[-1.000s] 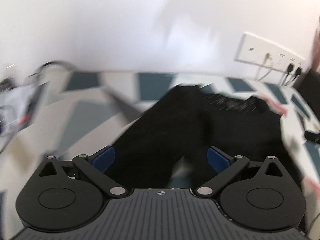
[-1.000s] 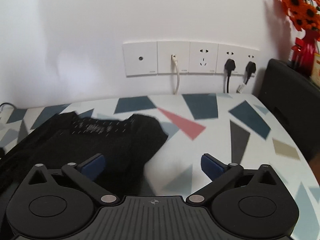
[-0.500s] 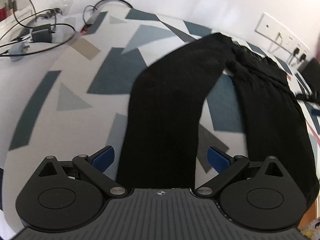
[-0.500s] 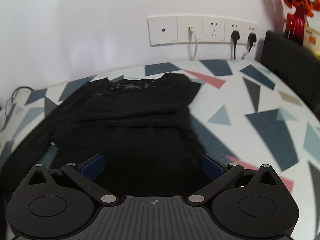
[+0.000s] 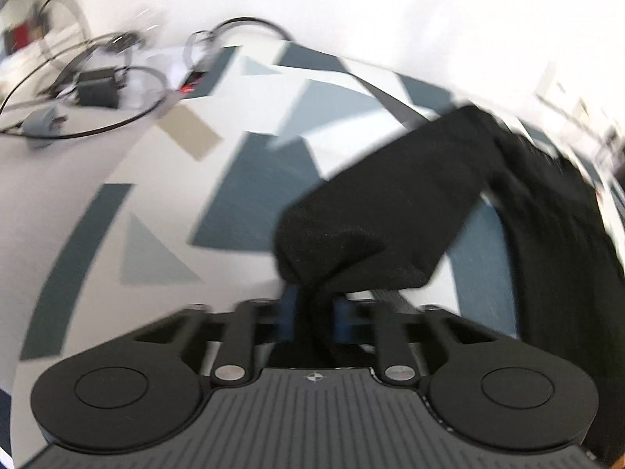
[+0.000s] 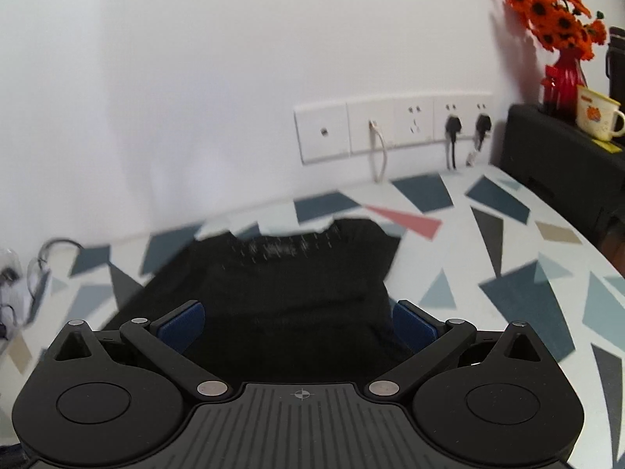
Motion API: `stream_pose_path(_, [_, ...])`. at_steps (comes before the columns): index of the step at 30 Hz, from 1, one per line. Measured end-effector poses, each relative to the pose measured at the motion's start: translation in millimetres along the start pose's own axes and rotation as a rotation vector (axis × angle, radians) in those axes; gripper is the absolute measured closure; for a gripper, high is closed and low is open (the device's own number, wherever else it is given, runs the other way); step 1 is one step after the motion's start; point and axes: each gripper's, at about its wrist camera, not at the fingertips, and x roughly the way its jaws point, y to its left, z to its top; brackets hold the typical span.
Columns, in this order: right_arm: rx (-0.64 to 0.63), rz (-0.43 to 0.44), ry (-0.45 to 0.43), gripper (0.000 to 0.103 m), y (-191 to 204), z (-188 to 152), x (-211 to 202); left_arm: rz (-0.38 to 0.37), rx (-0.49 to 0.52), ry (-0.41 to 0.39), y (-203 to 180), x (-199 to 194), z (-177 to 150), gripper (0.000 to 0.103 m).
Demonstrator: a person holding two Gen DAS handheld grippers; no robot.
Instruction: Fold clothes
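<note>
The left view is motion-blurred: the cables [image 5: 97,90] beyond the black sweater [image 5: 410,203] smear together. The sweater's near part hides behind the right gripper [image 6: 297,322].

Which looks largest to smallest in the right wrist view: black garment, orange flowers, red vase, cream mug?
1. black garment
2. orange flowers
3. red vase and cream mug look alike, so unranked. The garment lies nearest the camera, which inflates it.
</note>
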Motion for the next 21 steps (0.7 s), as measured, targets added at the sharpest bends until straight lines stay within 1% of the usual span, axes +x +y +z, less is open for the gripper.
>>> stream_pose_path(2, [-0.02,0.017,0.016,0.001,1.6,7.5,4.0,0.018,-0.045,-0.034,13.4,-0.9,16.5,0.091])
stream_pose_path(4, [-0.005,0.015,0.03,0.001,4.2,10.5,15.8,0.029,-0.077,-0.081,22.2,-6.5,32.3,0.091])
stream_pose_path(8, [0.023,0.011,0.057,0.001,9.8,16.2,40.2,0.009,-0.178,-0.142,34.2,-20.4,59.0,0.091])
stream_pose_path(11, [0.002,0.003,0.099,0.001,19.8,11.4,82.4,0.012,-0.22,-0.166,29.5,-25.4,73.2,0.091])
stream_pose_path(13, [0.0,-0.037,0.09,0.001,24.6,10.5,110.2,0.024,-0.221,-0.18,23.0,-30.2,77.9,0.091])
stream_pose_path(15, [-0.01,-0.082,0.049,0.001,31.0,11.3,130.1,0.036,-0.221,-0.195,16.6,-35.6,81.2,0.091])
stream_pose_path(16, [-0.027,-0.084,0.042,0.001,34.1,11.1,138.7,0.04,-0.227,-0.203,13.3,-38.7,81.6,0.091])
stream_pose_path(17, [-0.057,-0.08,0.062,0.001,38.3,10.0,150.1,0.045,-0.236,-0.21,9.5,-41.6,82.3,0.091])
stream_pose_path(20, [-0.172,-0.063,0.241,0.001,48.8,0.7,187.7,0.04,-0.269,-0.22,-3.2,-45.7,87.8,0.091])
stream_pose_path(21, [-0.178,-0.054,0.244,0.001,47.3,-0.8,188.7,0.034,-0.273,-0.225,-9.0,-46.0,91.3,0.091])
